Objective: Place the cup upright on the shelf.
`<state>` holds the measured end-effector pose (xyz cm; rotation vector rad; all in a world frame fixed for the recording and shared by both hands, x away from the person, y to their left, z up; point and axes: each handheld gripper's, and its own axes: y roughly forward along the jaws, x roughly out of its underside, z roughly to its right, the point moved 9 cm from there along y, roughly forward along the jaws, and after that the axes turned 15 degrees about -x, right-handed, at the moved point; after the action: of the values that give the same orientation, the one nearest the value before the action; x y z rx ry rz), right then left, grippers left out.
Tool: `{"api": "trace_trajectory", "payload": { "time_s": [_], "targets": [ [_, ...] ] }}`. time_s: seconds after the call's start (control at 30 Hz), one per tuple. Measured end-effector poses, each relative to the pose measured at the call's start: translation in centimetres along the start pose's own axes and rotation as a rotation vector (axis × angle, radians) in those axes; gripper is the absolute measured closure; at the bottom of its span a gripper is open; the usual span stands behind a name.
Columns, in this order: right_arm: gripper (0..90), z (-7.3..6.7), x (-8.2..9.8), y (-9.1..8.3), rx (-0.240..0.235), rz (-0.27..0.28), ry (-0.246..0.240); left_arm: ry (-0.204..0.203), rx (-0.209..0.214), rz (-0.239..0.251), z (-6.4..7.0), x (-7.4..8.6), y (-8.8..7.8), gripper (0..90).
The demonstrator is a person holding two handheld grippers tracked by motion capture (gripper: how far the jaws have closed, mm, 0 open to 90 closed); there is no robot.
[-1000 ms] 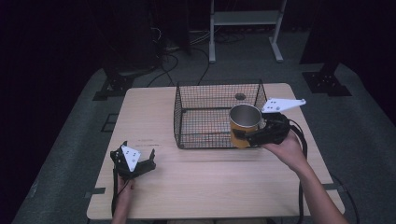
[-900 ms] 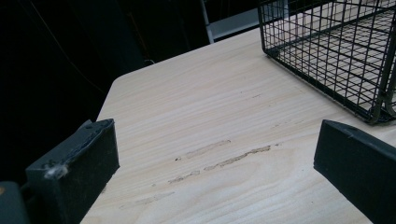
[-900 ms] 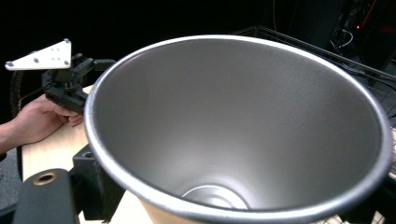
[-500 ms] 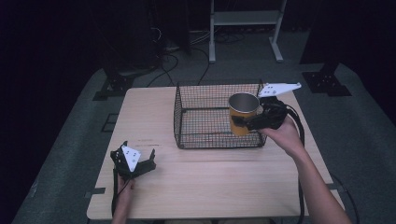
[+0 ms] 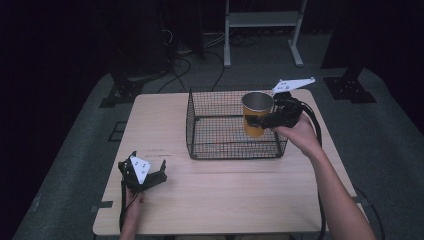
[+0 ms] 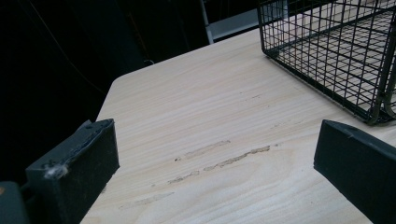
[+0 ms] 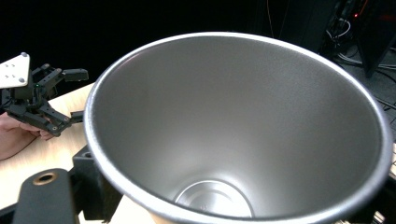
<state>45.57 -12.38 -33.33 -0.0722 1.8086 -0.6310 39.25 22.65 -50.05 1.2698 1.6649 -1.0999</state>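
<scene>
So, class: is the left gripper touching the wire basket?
Apart. In the high view the left gripper rests near the table's front left, with bare tabletop between it and the wire basket.

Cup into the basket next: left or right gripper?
Right. The right gripper already holds the cup over the basket. The left gripper sits open near the table's front edge.

Black hand-held gripper (image 5: 150, 176), white triangular plate.

Lit table (image 5: 225, 185), dark blurry surroundings
</scene>
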Motion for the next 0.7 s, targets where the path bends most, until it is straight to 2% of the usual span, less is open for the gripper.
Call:
{"api": "trace_trajectory", "payload": {
  "time_s": [0.3,0.53,0.7],
  "targets": [
    [14.1,1.6,-1.1,1.7,-0.018,-0.020,0.020,-0.002,0.000,0.002,0.0,0.0,0.0,0.0],
    [14.0,2.8,-0.9,3.5,-0.032,-0.041,0.031,-0.005,0.002,0.002,0.0,0.0,0.0,0.0],
    [13.8,3.8,-0.9,4.9,-0.049,-0.038,0.064,-0.002,0.002,0.002,0.0,0.0,0.0,0.0]
  ]
}}
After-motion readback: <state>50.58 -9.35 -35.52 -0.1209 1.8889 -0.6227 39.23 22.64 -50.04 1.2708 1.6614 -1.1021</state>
